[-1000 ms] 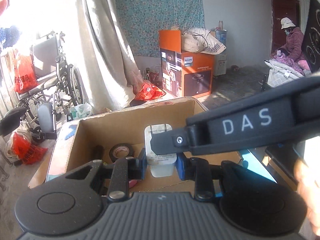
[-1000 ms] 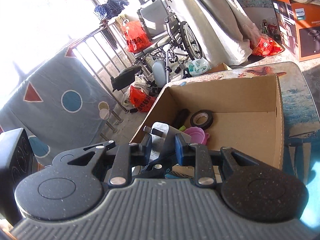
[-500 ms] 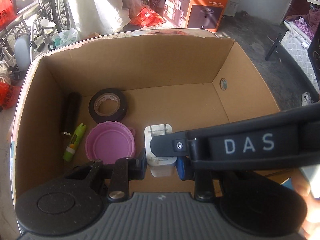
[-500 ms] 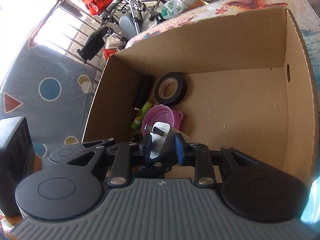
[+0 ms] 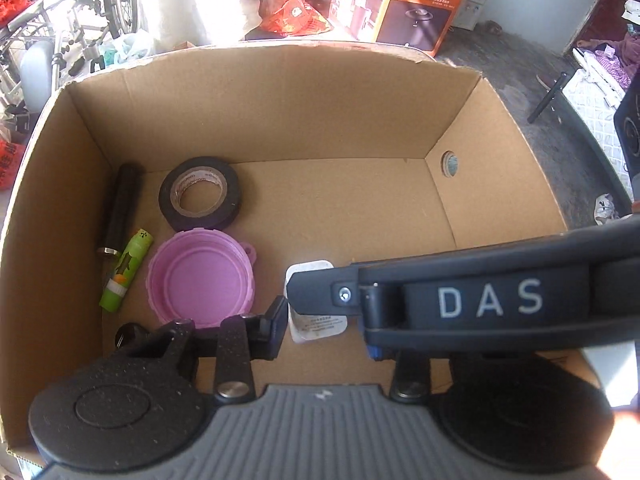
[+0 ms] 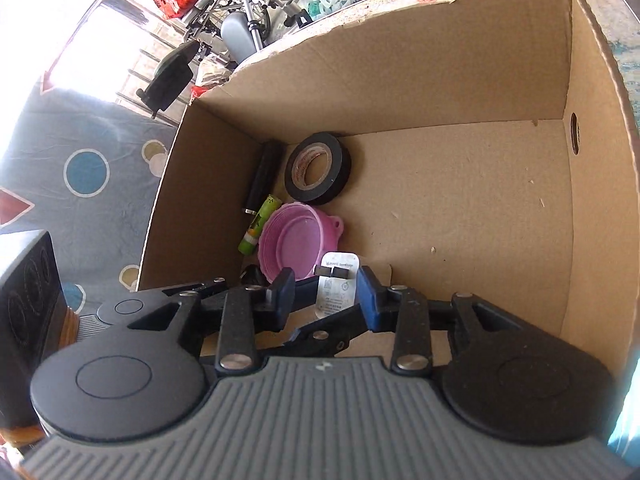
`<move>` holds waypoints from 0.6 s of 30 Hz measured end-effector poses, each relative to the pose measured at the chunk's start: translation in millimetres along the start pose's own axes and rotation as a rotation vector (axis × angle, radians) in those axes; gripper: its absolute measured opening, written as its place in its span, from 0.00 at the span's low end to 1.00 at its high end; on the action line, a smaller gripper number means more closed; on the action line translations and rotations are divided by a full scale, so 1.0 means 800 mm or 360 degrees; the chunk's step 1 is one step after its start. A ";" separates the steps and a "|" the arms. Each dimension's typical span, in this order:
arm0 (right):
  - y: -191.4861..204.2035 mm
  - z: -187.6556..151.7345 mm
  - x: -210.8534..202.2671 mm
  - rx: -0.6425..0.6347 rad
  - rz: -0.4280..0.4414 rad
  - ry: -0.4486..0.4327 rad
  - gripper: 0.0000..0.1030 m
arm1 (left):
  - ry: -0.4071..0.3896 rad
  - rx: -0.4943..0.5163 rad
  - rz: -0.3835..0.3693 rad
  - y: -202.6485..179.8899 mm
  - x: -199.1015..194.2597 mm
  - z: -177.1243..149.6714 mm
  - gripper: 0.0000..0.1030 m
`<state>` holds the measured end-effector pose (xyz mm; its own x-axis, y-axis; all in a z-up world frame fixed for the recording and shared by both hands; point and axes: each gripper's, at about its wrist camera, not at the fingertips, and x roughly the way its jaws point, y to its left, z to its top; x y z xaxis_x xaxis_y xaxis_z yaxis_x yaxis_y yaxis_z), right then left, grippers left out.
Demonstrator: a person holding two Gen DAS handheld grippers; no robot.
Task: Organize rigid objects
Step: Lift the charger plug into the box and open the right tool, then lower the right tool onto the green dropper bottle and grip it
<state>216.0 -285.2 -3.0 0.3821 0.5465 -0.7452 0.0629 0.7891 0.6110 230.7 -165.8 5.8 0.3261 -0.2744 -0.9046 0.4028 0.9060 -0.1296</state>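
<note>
A white plug adapter (image 5: 316, 326) lies on the floor of the cardboard box (image 5: 280, 104), beside the pink lid (image 5: 200, 280). My left gripper (image 5: 322, 330) is open around it, jaws apart on either side. My right gripper (image 6: 326, 294) is also open, with the adapter (image 6: 336, 288) between its spread jaws. The right gripper's arm, marked DAS (image 5: 488, 300), crosses the left wrist view and hides part of the adapter. Also in the box are a black tape roll (image 5: 200, 198), a green tube (image 5: 126, 276) and a black cylinder (image 5: 120, 208).
The box (image 6: 440, 80) has a hand hole in its right wall (image 5: 450, 163). A small black object (image 6: 252, 274) lies at its near left corner. A wheelchair (image 5: 60, 32) and an orange carton (image 5: 420, 4) stand beyond; a black speaker (image 6: 28, 312) stands left.
Both grippers were shut on the adapter; both have now opened and the adapter rests on the box floor. Both views have dropped lower into the box.
</note>
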 end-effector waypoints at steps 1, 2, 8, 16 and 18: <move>0.002 -0.001 -0.008 -0.0008 0.0009 -0.0026 0.39 | -0.0030 0.0004 0.0000 -0.001 -0.008 -0.001 0.46; 0.004 -0.002 -0.016 -0.0010 0.0014 -0.0052 0.41 | -0.0076 0.0011 0.0010 -0.003 -0.019 -0.002 0.49; 0.023 -0.033 -0.092 -0.0066 0.0061 -0.0294 0.42 | -0.0323 0.0012 -0.0033 -0.006 -0.100 -0.018 0.59; 0.057 -0.119 -0.205 -0.0253 0.0175 -0.0652 0.44 | -0.0627 0.0120 -0.0048 -0.008 -0.192 -0.097 0.68; 0.061 -0.144 -0.219 -0.0304 0.0174 -0.0715 0.45 | -0.0698 0.0158 -0.0023 -0.008 -0.198 -0.126 0.68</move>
<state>45.6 -310.4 126.4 0.7391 0.4873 -0.4650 -0.1534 0.7940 0.5882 90.5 -95.3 108.8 0.6430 -0.4171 -0.6424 0.4832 0.8716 -0.0822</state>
